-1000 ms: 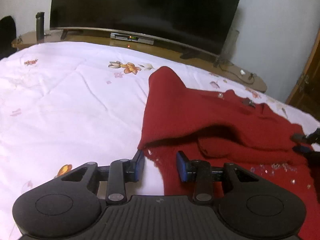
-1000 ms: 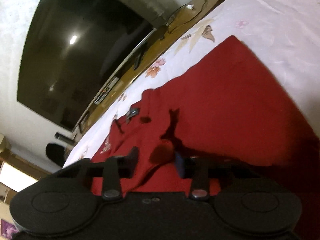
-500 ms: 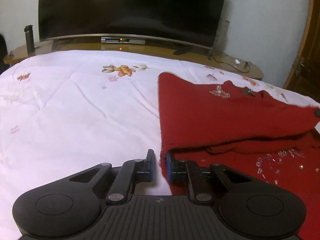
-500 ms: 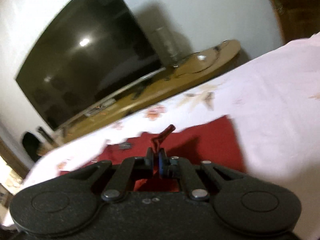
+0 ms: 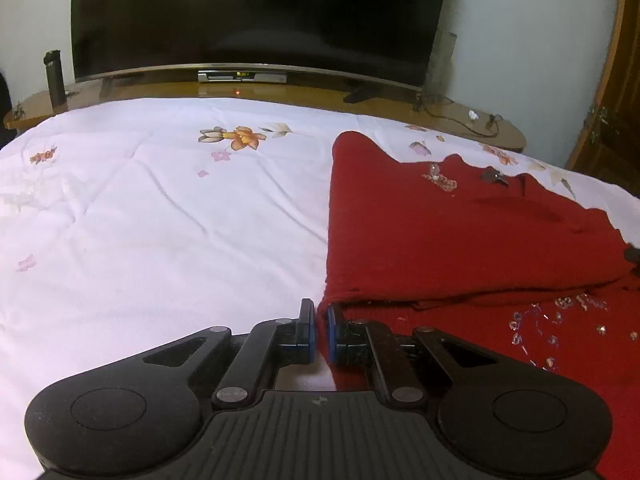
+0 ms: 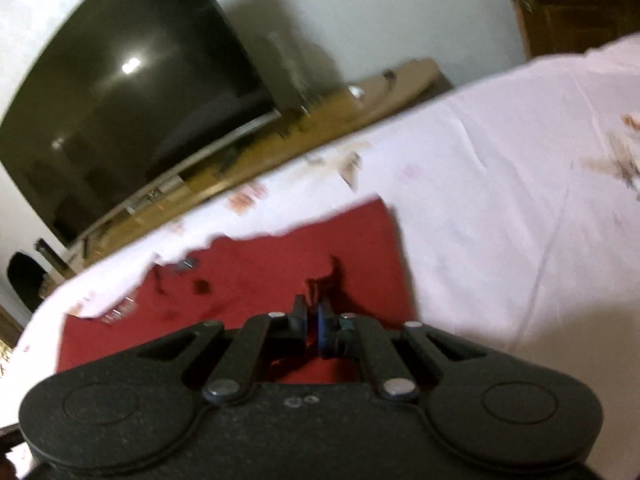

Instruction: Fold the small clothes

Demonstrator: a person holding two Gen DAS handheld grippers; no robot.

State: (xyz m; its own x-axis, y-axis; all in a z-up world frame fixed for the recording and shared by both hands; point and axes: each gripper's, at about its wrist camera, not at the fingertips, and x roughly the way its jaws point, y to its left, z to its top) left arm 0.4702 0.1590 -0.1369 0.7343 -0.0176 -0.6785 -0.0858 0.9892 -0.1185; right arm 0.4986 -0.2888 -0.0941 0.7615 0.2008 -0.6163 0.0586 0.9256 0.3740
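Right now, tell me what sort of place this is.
Most likely a bedroom in a home. A white floral bedsheet covers a wide bed, a large dark television stands on a low wooden unit at its foot, and a red garment lies spread on the sheet for folding.

No text can be read; the lit display on the set-top box (image 5: 242, 76) is too blurred.

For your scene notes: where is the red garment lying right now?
In the left wrist view the red garment lies on the right side of the white floral bedsheet, in front of the television.
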